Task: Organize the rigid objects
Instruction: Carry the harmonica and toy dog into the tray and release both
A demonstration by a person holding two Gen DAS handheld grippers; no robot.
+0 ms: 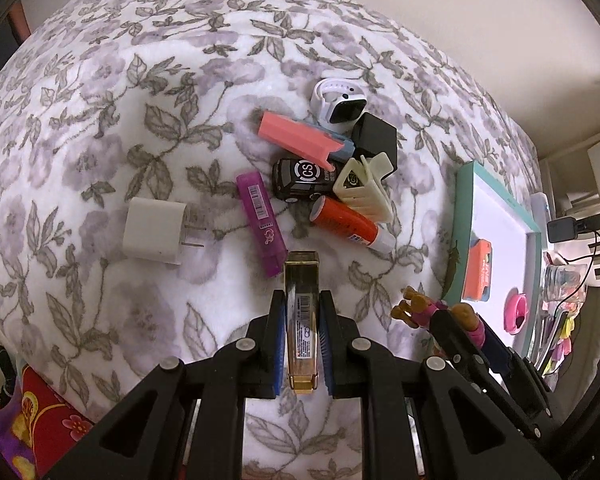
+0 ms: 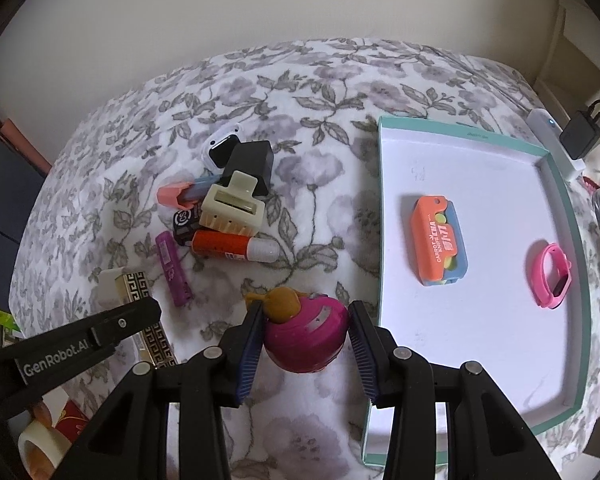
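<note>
The gold lighter [image 1: 301,322] is gripped lengthwise between the jaws of the left gripper [image 1: 302,336], held over the floral bedspread [image 1: 100,140]. The pink doll toy [image 2: 306,334] sits between the jaws of the right gripper [image 2: 306,344]; a gap shows on its right side, so whether it is clamped cannot be told. Just beside it to the right lies the teal-rimmed tray [image 2: 572,280], already holding an orange case [image 2: 438,238] and a pink band [image 2: 554,276]. The toy is best carried level over the near rim and set on bare white floor, apart from both. Farther off, the pile stays unsorted: purple stick [image 1: 260,224], white charger [image 1: 154,232], glue stick [image 1: 346,220], toy car [image 1: 300,180], cream hair clip [image 1: 364,186], smartwatch [image 1: 340,104].
</note>
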